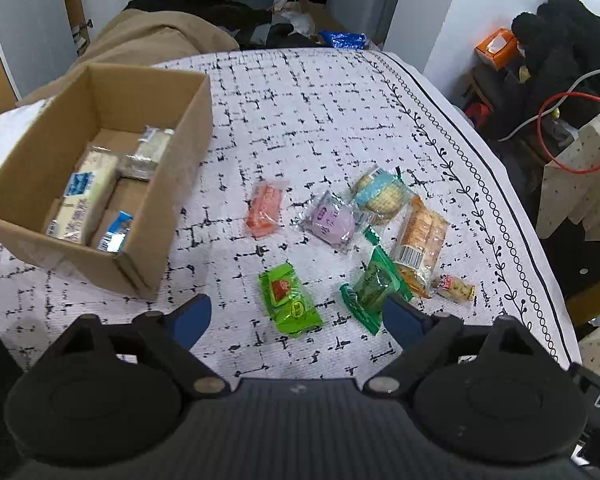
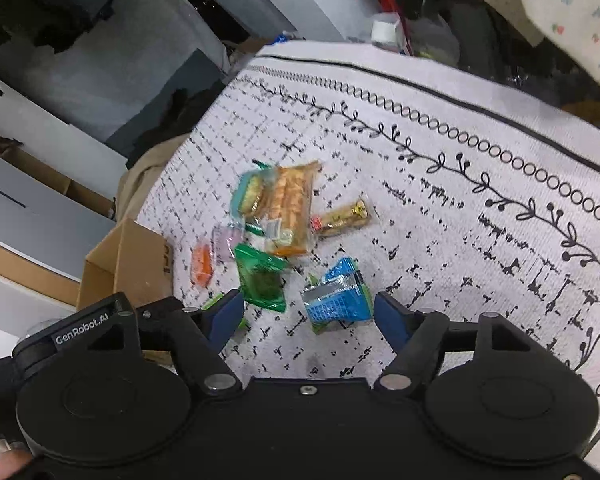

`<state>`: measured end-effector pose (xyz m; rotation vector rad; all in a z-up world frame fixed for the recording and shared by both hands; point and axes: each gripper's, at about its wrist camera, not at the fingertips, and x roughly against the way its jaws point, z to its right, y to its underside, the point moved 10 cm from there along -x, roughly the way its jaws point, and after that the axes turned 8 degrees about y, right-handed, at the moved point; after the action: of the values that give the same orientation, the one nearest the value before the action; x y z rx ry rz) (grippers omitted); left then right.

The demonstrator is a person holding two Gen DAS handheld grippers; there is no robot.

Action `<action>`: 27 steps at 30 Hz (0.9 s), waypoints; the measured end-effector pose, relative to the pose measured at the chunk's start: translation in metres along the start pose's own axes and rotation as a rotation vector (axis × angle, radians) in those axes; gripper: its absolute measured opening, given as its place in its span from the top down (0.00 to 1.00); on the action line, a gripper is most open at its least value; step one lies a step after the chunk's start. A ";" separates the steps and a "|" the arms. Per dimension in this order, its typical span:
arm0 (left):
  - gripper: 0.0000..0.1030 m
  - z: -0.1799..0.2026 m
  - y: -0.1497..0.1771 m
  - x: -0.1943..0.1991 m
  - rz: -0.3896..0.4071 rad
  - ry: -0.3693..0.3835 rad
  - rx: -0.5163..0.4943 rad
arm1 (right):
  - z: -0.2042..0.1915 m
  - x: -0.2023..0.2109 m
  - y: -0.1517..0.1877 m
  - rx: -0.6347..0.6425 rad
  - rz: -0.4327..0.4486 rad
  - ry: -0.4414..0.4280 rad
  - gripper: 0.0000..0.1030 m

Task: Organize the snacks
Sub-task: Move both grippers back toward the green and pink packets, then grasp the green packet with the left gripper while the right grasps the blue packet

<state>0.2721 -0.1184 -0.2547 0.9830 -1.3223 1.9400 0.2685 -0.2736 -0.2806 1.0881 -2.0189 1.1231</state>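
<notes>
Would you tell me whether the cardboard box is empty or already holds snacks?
Partly filled: the open cardboard box holds several wrapped snacks, including a pale packet, with bare floor showing.

One cardboard box [image 1: 172, 184], four wrapped snacks inside it [image 1: 88, 188], seven snack packets loose on the tablecloth [image 1: 320, 120] in the left view, an eighth, blue packet [image 2: 336, 300] in the right view.
</notes>
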 end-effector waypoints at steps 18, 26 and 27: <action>0.44 -0.017 0.011 -0.065 -0.080 -0.014 0.042 | -0.001 -0.053 0.004 0.082 -0.067 0.139 0.40; 0.70 -0.019 0.017 -0.074 -0.092 -0.015 0.020 | -0.009 -0.061 0.011 0.156 -0.075 0.177 0.59; 0.70 -0.018 0.018 -0.072 -0.090 -0.009 0.015 | -0.011 -0.060 0.011 0.162 -0.069 0.174 0.61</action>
<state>0.2935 -0.1116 -0.3275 1.0415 -1.2483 1.8822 0.2905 -0.2381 -0.3264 1.0900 -1.7684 1.3157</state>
